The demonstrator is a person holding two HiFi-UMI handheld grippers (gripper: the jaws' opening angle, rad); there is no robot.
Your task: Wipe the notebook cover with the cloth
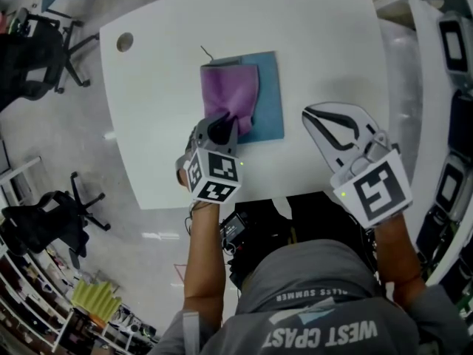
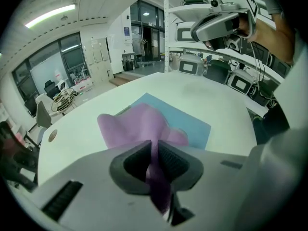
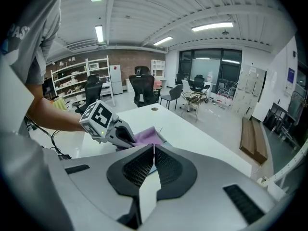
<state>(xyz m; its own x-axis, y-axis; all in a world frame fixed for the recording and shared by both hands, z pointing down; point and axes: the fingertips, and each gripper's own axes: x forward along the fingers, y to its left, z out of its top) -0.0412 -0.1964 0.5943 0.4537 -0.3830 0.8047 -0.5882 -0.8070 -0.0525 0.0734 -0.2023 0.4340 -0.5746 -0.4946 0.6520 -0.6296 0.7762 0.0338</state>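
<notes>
A blue notebook [image 1: 270,98] lies flat in the middle of the white table [image 1: 162,124]. A purple cloth [image 1: 230,91] is draped over its left half. My left gripper [image 1: 222,124] is at the notebook's near edge, shut on the near end of the cloth. In the left gripper view the cloth [image 2: 139,124] runs up from between the pads [image 2: 173,160] onto the notebook [image 2: 195,126]. My right gripper [image 1: 310,114] hovers over bare table to the right of the notebook, shut and holding nothing. The right gripper view shows its own closed jaws [image 3: 153,150], the left gripper [image 3: 103,121] and the cloth [image 3: 147,137].
A round cable hole [image 1: 124,41] sits in the table's far left corner. A thin dark strand [image 1: 207,52] sticks out at the notebook's far left corner. Black office chairs [image 1: 33,50] stand left of the table. Shelving with equipment [image 1: 451,87] runs along the right.
</notes>
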